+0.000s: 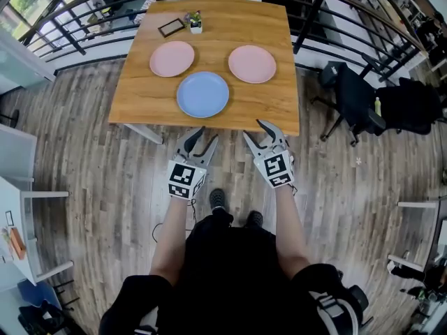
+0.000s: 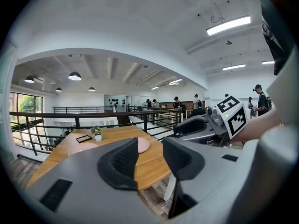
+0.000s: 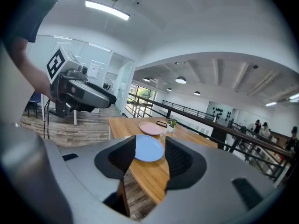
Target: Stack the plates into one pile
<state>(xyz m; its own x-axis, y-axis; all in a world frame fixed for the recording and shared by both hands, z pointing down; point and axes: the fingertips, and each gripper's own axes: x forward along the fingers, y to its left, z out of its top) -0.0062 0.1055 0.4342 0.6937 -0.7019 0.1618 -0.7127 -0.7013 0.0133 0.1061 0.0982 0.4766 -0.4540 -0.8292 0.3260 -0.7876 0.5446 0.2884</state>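
Three round plates lie flat and apart on a square wooden table (image 1: 272,110), none stacked yet. A blue plate (image 1: 202,94) sits nearest the person, close to the table's near edge. From the blue plate, one pink plate (image 1: 172,58) lies at about 11 o'clock and a second pink plate (image 1: 252,63) at about 1 o'clock. The count is one blue and two pink. Being round, the plates have no long axis, so any rim could be taken.

Farther back, at the table's 12 o'clock edge, stand one small dark picture frame (image 1: 171,27) and one small potted plant (image 1: 195,22), well clear of the plates.

Both grippers hang over the wood floor, just short of the table's near edge, touching nothing. The left gripper (image 1: 207,135) has its jaws apart and empty; the blue plate lies almost straight ahead of it at 12 o'clock. The right gripper (image 1: 253,131) also has its jaws spread with nothing between them; the blue plate lies at about 11 o'clock from it, and the right-hand pink plate at 12 o'clock.

The left gripper looks slightly nearer the blue plate, so the first reach probably goes forward from there, while each pink plate sits on the side of its own gripper.

A black office chair (image 1: 356,100) stands at 3 o'clock from the table, and a dark railing curves behind it.
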